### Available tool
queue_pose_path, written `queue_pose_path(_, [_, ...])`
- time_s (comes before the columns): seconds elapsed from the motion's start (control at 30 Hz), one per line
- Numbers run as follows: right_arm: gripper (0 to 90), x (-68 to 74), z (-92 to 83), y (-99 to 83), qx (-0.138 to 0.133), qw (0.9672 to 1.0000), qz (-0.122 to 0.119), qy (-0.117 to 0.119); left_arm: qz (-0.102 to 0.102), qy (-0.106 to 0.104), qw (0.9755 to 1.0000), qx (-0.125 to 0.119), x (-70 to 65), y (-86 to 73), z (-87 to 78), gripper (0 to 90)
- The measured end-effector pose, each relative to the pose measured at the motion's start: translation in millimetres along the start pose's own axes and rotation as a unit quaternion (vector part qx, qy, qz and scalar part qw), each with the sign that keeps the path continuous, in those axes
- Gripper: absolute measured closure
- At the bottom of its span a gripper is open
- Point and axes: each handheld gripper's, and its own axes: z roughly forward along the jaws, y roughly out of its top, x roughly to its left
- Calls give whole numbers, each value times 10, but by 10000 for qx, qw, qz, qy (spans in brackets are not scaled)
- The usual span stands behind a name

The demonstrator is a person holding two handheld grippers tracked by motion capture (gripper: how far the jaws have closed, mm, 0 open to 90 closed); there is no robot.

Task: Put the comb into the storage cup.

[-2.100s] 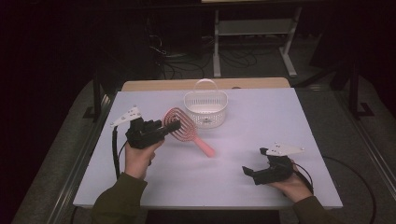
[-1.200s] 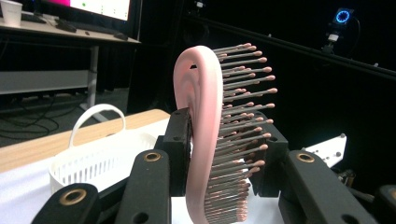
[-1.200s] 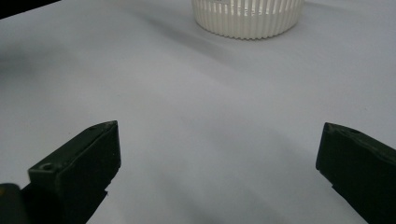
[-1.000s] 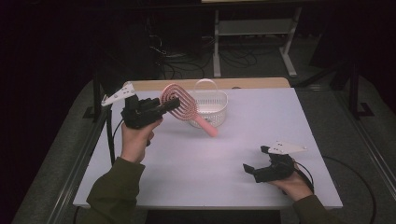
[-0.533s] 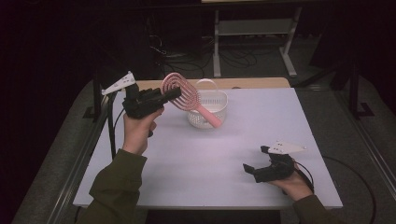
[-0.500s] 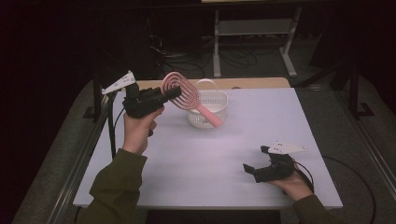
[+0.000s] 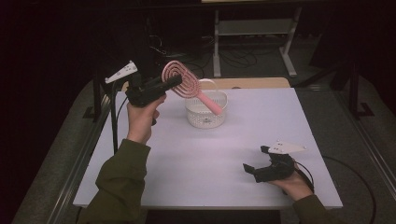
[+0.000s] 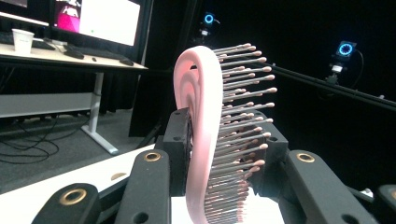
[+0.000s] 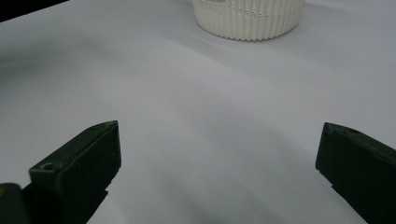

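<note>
- table (image 7: pixel 196 163): white, right gripper (image 7: pixel 256 161) rests near its front right corner, jaws apart, nothing between them, well away from the work
- basket (image 7: pixel 205 114): white, at table's far middle, open top up
- left gripper (image 7: pixel 173 82): raised, clamped on brush head
- brush (image 7: pixel 187 87): pink, in the air; long axis slopes down and right, handle tip over the basket; looks set to drop in handle-first
</note>
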Motion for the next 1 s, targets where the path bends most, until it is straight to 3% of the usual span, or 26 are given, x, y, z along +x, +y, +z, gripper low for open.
queue_pose_path(0.6, [0, 6, -4, 1, -20, 10000, -8, 11, -158, 239, 9994, -169, 192, -20, 213, 646])
queue_pose_path(1.0, [0, 13, -9, 2, -10, 10000, -11, 22, -224, 416, 9989, 14, 326, -157, 415, 646])
